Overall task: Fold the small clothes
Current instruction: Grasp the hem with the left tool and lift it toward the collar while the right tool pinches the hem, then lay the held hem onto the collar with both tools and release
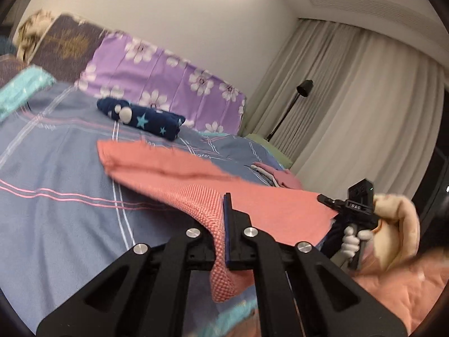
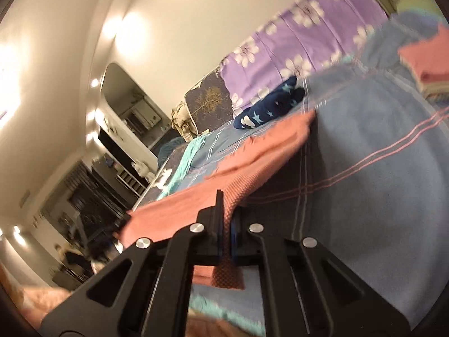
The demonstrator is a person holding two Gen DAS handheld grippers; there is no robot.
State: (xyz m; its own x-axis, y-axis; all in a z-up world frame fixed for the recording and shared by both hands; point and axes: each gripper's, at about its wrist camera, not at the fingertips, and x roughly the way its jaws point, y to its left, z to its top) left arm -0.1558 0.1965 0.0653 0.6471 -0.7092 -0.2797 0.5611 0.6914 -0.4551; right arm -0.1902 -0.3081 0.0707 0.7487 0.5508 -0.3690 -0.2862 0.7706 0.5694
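Coral-pink knit is what we have in both claws — the small garment (image 1: 179, 174) is pinched at its near edge, one corner in each. Our left claw (image 1: 224, 219) is closed right down on a fold of the waffle-textured cloth, which hangs out below its jaws; our right claw (image 2: 226, 224) is likewise clamped shut on the opposite corner, a tab of the same fabric trailing beneath it. In the left view we can also see the right claw (image 1: 331, 202) from outside, gripped by a hand (image 1: 356, 238), with the hem stretched between the two.

The garment's near part is raised off the bed (image 1: 56, 168), while its far end still lies on the blue striped cover, just short of a rolled navy star-print piece (image 1: 140, 116). A stack of finished folds (image 2: 429, 67) sits off to the side, well apart.

We judge this to be the fold itself: near hem gripped and lifted, ready to be carried over. Next we need to sweep both claws forward together, keeping the hem taut and level, then lay it onto the far edge. Blur hides that far edge somewhat, so it may not be lying quite flat — worth checking before we let go.
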